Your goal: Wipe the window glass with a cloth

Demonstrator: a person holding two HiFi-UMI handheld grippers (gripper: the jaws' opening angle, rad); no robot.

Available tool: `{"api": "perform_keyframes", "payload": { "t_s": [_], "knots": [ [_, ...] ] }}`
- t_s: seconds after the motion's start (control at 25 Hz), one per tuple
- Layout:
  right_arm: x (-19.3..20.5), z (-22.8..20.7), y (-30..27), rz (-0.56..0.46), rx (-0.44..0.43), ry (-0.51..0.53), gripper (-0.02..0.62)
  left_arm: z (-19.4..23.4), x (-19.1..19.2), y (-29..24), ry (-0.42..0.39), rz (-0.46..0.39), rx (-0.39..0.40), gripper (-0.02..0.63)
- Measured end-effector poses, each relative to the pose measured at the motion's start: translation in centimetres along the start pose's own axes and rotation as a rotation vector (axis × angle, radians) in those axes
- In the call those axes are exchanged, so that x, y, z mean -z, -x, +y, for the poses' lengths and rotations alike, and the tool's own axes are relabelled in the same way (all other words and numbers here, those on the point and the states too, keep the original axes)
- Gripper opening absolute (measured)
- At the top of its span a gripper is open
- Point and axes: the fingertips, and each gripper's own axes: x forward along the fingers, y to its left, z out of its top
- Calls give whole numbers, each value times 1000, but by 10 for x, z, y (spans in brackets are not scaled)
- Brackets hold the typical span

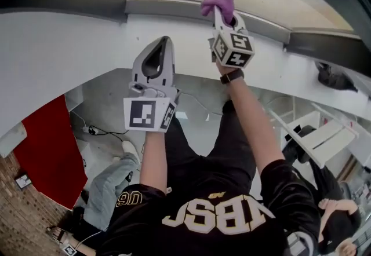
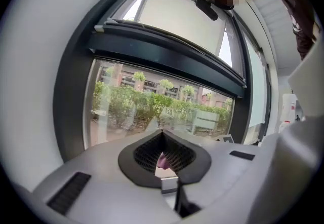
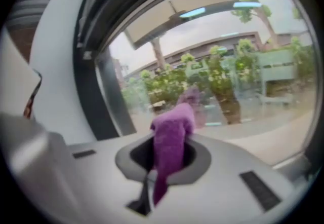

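Cloth (image 3: 171,134) pinched upright in right gripper (image 3: 169,151), bunched end pointing at window glass (image 3: 243,66) close ahead; left gripper (image 1: 162,46) lower, further back, jaws pressed together, empty.

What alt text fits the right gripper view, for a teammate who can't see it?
The right gripper has its fingers shut on a purple cloth that stands up between them, close in front of the window glass. Its faint purple reflection shows in the pane; beyond are bushes, trees and a building, with the dark window frame at left.
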Motion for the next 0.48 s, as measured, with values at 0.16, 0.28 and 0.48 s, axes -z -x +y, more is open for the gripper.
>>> {"api": "perform_keyframes", "payload": {
  "t_s": [0.16, 0.28, 0.48],
  "knots": [
    [12, 158, -76, -10, -309, 157, 37, 76, 3, 26, -59, 17, -94, 18],
    [13, 242, -117, -13, -437, 254, 37, 117, 6, 49, -69, 39, -143, 18],
    [17, 300, -171, 37, -488, 296, 37, 156, 3, 68, -70, 74, -166, 18]
  ]
}}
